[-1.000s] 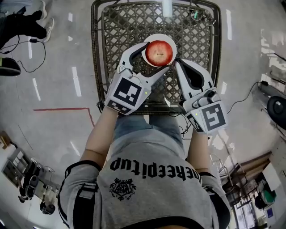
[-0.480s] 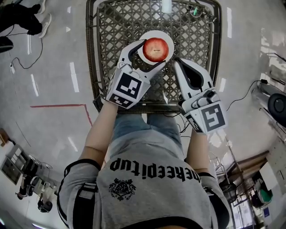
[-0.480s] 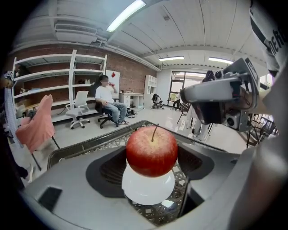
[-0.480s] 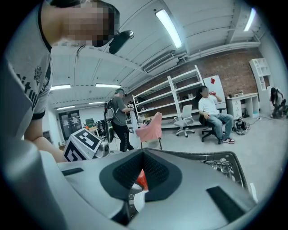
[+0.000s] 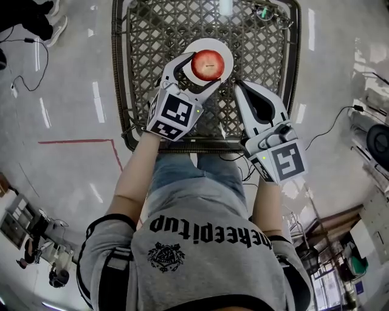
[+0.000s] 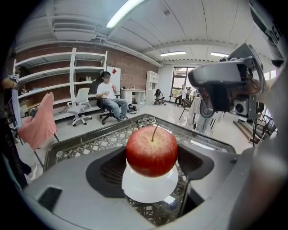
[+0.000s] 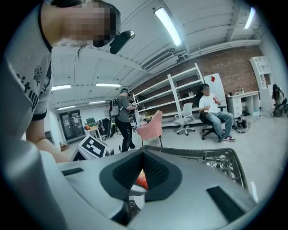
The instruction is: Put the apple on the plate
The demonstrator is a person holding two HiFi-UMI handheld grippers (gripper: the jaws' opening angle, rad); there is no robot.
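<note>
R gripper (image 7: 143,155) shut & empty at near edge of lattice table (image 5: 255,42), L gripper (image 5: 203,70) clamped on apple (image 6: 151,152) directly over centre of white plate (image 6: 150,191); can't tell if apple touches plate, so prob. nearly done, w/ only set-down & release left.

apple (image 6: 151,150): glossy skin | plate (image 6: 150,193): smooth, glossy white | table (image 5: 159,36): matt woven lattice

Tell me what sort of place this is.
Probably an open lab or workshop-style office. White shelving racks stand against a brick wall, there's an office chair on a polished floor, and strip lights run overhead.
</note>
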